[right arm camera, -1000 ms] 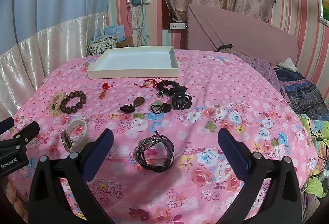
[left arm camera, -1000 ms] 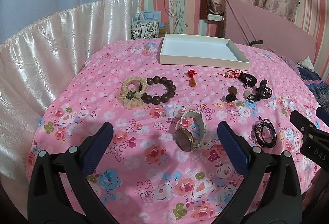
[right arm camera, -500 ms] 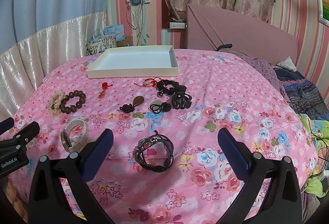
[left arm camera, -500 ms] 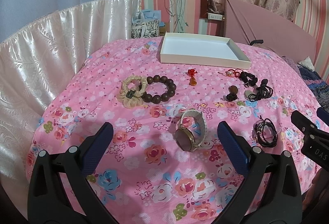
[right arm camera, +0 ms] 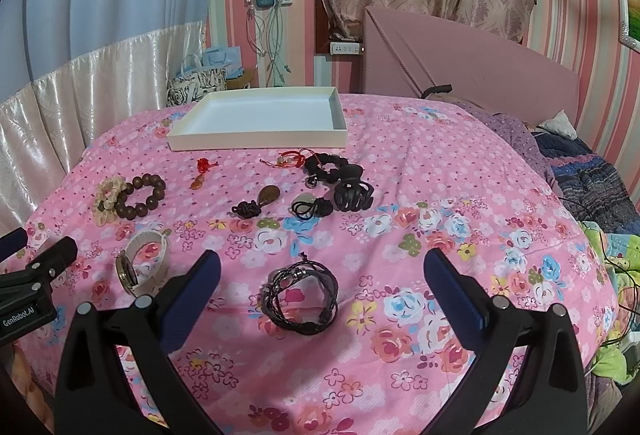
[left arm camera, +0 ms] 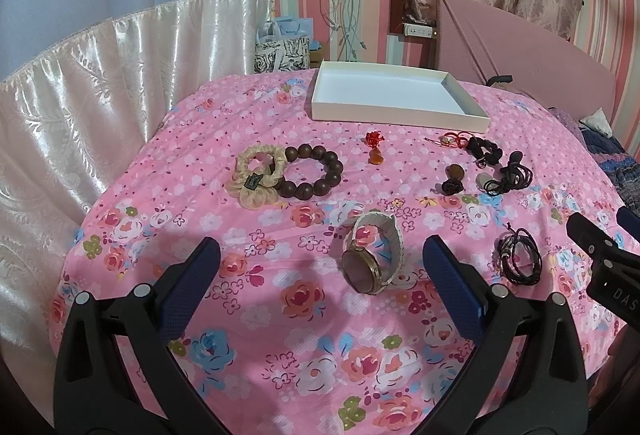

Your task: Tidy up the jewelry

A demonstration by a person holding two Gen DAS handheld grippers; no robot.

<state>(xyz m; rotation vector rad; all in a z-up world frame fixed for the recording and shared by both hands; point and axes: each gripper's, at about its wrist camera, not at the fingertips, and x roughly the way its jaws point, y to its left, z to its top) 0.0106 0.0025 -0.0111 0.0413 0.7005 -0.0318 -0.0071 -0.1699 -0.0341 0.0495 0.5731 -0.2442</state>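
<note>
**Jewelry laid out before an empty white tray, both grippers spread and holding nothing**

The white tray [left arm camera: 400,113] sits at the far side of a pink floral bedspread [left arm camera: 280,315], and every piece lies on the cloth on the near side of it — none inside.

Left of the tray's front edge, a cream scrunchie [left arm camera: 256,177] touches a brown wooden bead bracelet [left arm camera: 312,173]; the scrunchie carries a small dark tag whose print is too small to read. Just below the tray's front wall lie a red-knotted amber charm [left arm camera: 375,149] and a red cord bracelet [right arm camera: 292,158]. Toward the tray's right corner sit a black beaded bracelet [right arm camera: 322,169], a black claw hair clip [right arm camera: 354,195], a brown pendant on a dark knot [right arm camera: 260,201] and a pale pendant on black cord [right arm camera: 310,206].

Nearest the cameras, well away from the tray, a watch with a white band [left arm camera: 372,253] lies between the wide-apart fingers of the left gripper [left arm camera: 320,267]. A black braided cord bracelet [right arm camera: 302,295] lies between the spread fingers of the right gripper [right arm camera: 322,275].

Writing shows on the tools only: "GenRobot.AI" on the left gripper's body in the right wrist view, and "DAS" — cut off — on the right gripper in the left wrist view.
</note>
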